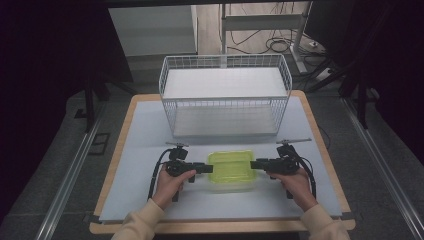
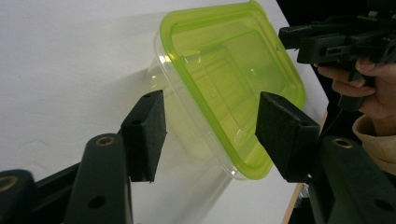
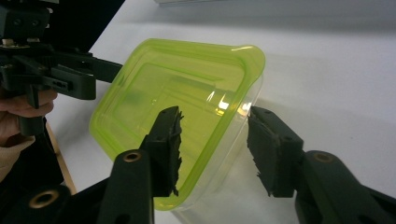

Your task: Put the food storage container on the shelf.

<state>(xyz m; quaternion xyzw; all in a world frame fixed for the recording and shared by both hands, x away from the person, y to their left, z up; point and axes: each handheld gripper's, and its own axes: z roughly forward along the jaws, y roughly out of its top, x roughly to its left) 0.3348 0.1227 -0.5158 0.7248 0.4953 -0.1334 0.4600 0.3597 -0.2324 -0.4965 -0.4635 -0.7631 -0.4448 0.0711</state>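
Reaching in from the near edge of the table (image 1: 150, 125), both my forearms in cream sleeves angle inward toward its middle. The table is a pale sheet on a wooden board, and a white wire basket (image 1: 224, 95) stands along its far edge, open side toward me, well apart from my hands.

Between my two grippers, in the near half of the table, sits a clear plastic container with a lime-green lid (image 1: 231, 168). The lid is on and the box rests flat on the sheet.

My left hand (image 1: 170, 186) wraps the handle of the left gripper (image 1: 203, 168), wrist roughly level, pointing it rightward at the container's left end. In the left gripper view its jaws stand spread apart (image 2: 210, 126), one pad on each side of the near corner of the lidded box (image 2: 229, 79); I cannot tell whether either pad touches the plastic.

My right hand (image 1: 296, 183) mirrors that pose, holding the right gripper (image 1: 256, 164) pointed leftward at the container's right end. In the right gripper view those jaws are likewise spread (image 3: 215, 140), the left pad overlapping the green lid (image 3: 173, 93) and the right pad just beside the clear wall. They are not pinching it.

A black cable (image 1: 155, 175) loops from the left gripper back toward the near edge.
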